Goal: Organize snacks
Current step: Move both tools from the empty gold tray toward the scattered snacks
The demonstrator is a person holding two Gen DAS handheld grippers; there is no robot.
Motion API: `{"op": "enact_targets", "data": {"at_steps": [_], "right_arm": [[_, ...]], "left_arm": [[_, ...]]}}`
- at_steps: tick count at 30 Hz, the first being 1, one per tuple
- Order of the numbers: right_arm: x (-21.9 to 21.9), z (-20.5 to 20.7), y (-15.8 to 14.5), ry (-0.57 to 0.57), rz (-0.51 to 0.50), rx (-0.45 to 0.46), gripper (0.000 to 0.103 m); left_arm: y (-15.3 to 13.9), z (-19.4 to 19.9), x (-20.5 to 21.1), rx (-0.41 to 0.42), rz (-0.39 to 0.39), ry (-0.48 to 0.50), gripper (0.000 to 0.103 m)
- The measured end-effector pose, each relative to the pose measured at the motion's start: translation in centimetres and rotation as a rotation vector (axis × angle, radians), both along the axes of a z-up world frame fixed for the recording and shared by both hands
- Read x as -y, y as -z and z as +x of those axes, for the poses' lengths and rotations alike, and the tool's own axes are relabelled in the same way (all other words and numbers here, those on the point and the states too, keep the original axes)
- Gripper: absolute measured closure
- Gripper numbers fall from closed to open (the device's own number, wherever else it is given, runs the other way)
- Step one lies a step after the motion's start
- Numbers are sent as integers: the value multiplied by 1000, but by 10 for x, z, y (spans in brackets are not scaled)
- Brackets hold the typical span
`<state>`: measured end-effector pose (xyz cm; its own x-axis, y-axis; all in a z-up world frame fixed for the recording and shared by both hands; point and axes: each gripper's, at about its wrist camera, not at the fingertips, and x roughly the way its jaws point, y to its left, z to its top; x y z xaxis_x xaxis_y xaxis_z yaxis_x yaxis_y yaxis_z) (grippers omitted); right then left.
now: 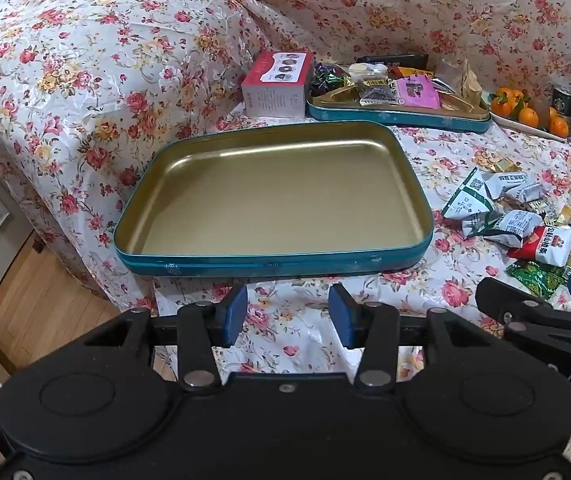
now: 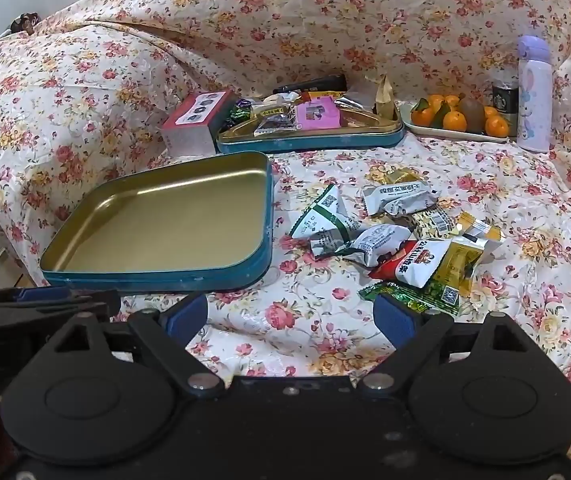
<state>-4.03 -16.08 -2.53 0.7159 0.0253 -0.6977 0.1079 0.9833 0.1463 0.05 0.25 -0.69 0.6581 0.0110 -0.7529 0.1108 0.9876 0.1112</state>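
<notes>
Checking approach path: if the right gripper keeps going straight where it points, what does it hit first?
Probably bare floral cloth. The right gripper is open with nothing between its fingers; the snack pile sits just right of that line, the empty tin left. Depth is unclear.

Two blue tins with gold insides: an empty tin and a filled tin behind it, its heaped contents too jumbled to count. One pink box beside the filled tin. One loose pile of snack packets, roughly nine or ten, overlapping so the exact count is unclear. One plate of fruit holding about six oranges and one kiwi. One lilac bottle. One dark can.
</notes>
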Motion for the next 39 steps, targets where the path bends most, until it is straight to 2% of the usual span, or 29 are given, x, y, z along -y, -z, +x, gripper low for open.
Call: {"op": "enact_targets", "data": {"at_steps": [17,25,27,29,34,39], "right_arm": [[-11,-4,-5,12,-1,4,9],[-3,-4,-4,31,-8,7,9],[-1,-4,-3,36,-11,-1,12],[4,-6,-2,52,-4,-4,20],[20,-11,6,119,6,8,33],[40,-14,14,181,-42,2,43]], "left_arm": [[1,2,1,-8,-7,-2,49],[3,1,5,-21,-5,21,49],[3,0,7,-20,-4,35,49],[3,-1,10,-17,-1,50,49],[6,-2,25,-20,5,108,49],[9,-3,47,-18,22,188,49]]}}
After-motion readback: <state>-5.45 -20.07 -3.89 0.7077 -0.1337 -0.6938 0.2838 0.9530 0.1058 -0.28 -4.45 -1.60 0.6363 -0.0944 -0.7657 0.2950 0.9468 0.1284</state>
